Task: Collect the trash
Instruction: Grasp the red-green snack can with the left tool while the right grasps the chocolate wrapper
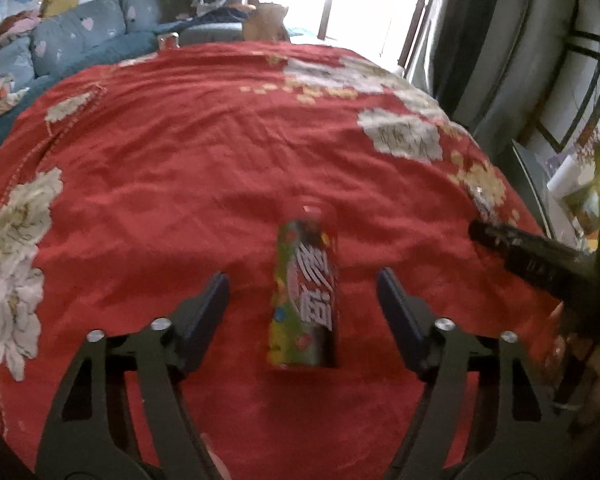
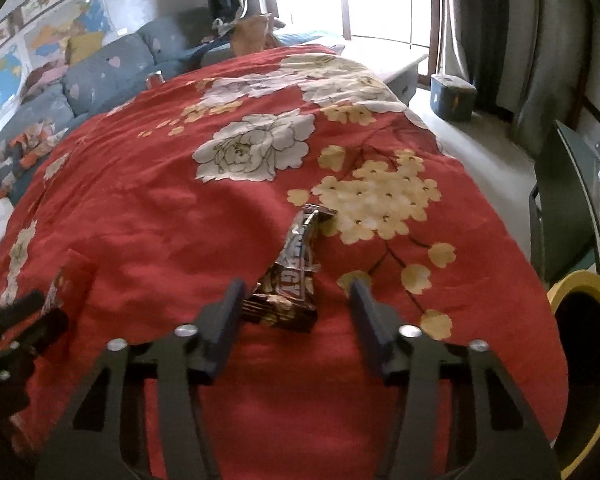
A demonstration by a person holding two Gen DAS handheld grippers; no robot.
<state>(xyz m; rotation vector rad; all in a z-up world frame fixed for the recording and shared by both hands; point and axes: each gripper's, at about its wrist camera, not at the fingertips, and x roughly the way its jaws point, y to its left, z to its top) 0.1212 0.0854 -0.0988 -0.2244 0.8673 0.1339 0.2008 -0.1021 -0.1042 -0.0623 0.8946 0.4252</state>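
Green-and-multicolour candy tube (image 1: pixel 306 292) lies on the red floral bedspread (image 1: pixel 180 152), lengthwise between the fingers of the left hand-held gripper (image 1: pixel 302 292); jaws spread wide, clear gaps both sides, pads not touching it. Brown-and-silver snack wrapper (image 2: pixel 292 276) lies crumpled on the same bedspread, between the fingers of the right hand-held gripper (image 2: pixel 296 296); left finger about at the wrapper's edge, right finger apart from it, nothing gripped. Yellow-rimmed bin (image 2: pixel 584 364) sits off the bed's right edge. Blue sofa (image 2: pixel 100 68) behind. Small can (image 1: pixel 168 41) at the bed's far edge.
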